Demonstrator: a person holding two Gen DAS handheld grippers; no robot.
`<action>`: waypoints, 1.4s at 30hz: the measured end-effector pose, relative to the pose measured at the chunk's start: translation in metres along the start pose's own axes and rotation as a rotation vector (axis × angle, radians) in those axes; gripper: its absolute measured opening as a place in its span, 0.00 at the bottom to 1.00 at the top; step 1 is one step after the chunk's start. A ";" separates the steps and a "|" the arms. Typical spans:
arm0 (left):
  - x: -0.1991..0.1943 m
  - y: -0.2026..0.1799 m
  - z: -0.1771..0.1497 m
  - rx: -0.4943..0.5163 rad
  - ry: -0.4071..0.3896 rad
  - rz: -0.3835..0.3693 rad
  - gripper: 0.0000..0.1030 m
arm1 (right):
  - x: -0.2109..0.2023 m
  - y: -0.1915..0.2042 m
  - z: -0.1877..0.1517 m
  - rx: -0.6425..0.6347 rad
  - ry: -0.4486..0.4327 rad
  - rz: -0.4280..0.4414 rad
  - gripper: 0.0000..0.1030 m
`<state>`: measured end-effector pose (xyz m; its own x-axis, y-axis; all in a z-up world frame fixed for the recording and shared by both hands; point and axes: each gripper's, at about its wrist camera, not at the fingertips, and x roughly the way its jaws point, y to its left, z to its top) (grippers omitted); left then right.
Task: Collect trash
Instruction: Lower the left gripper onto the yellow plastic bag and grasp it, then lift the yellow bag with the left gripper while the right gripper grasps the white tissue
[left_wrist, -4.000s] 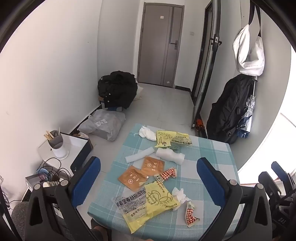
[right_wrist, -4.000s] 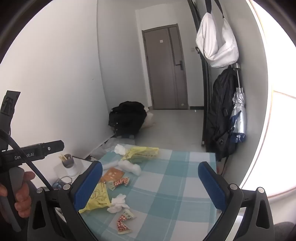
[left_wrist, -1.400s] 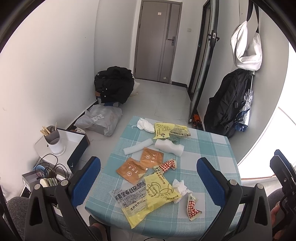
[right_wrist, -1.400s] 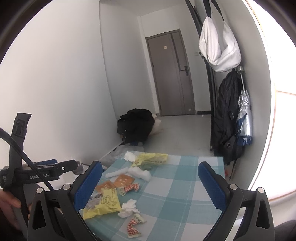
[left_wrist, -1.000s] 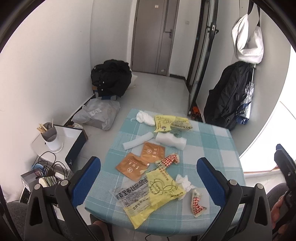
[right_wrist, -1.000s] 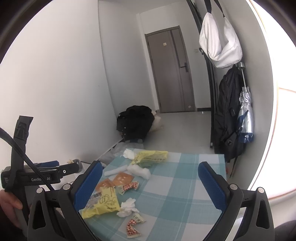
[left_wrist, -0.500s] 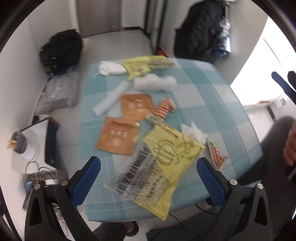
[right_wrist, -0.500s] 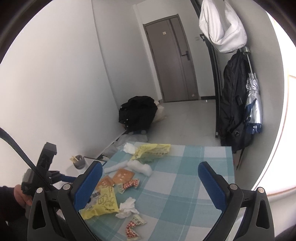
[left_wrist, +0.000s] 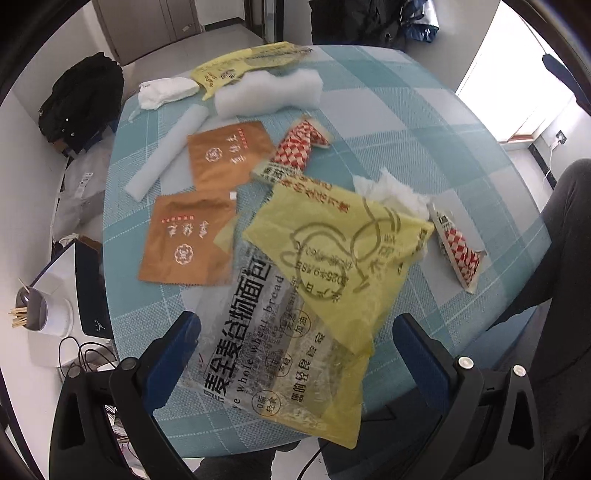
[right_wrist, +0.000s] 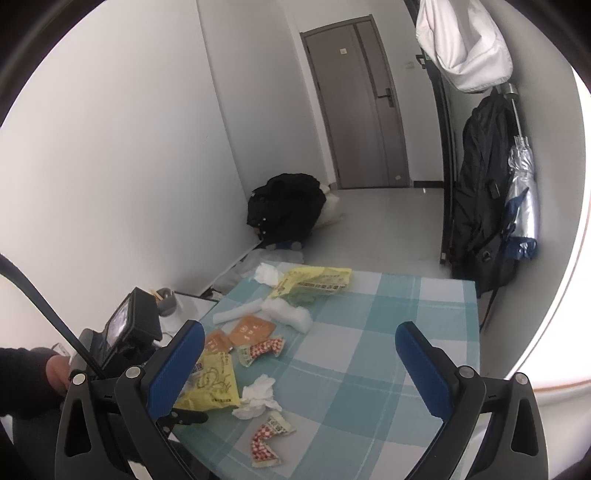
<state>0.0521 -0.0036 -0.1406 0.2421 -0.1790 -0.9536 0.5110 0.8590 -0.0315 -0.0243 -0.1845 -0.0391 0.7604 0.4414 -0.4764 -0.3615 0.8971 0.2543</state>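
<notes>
Trash is scattered on a teal checked table (left_wrist: 424, 122). A yellow and clear bread bag (left_wrist: 325, 258) lies at the near edge, partly between the open fingers of my left gripper (left_wrist: 297, 343), which hovers over it holding nothing. Beyond it lie two brown sachets (left_wrist: 229, 155), two red checked wrappers (left_wrist: 303, 144), a crumpled tissue (left_wrist: 391, 188), a white foam lump (left_wrist: 269, 92), a foam strip (left_wrist: 166, 147) and a second yellow bag (left_wrist: 247, 62). My right gripper (right_wrist: 299, 362) is open and empty, above the table's near side, with the tissue (right_wrist: 258, 397) and bread bag (right_wrist: 210, 380) to its lower left.
A person's leg (left_wrist: 554, 240) is at the table's right edge. A hand (right_wrist: 55, 371) holds the left tool by the near left corner. A cup of sticks (left_wrist: 37, 314) on a white box sits on the floor to the left. A black bag (right_wrist: 288, 206) lies by the wall.
The left gripper has tipped downward and closed in on the table, now close over the bread bag at the near edge. The right gripper has hardly moved and stays open.
</notes>
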 end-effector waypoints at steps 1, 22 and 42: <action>-0.001 -0.002 -0.001 0.005 0.000 -0.004 0.99 | 0.000 0.000 0.000 -0.002 -0.001 0.002 1.00; -0.010 0.001 -0.002 -0.178 -0.001 -0.083 0.38 | -0.003 0.003 -0.010 -0.018 0.039 -0.019 1.00; -0.083 0.008 0.009 -0.294 -0.348 -0.104 0.37 | 0.005 -0.006 -0.015 0.041 0.110 -0.108 1.00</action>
<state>0.0436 0.0136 -0.0594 0.4901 -0.3785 -0.7852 0.3036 0.9185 -0.2532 -0.0267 -0.1874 -0.0551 0.7290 0.3439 -0.5918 -0.2566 0.9389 0.2295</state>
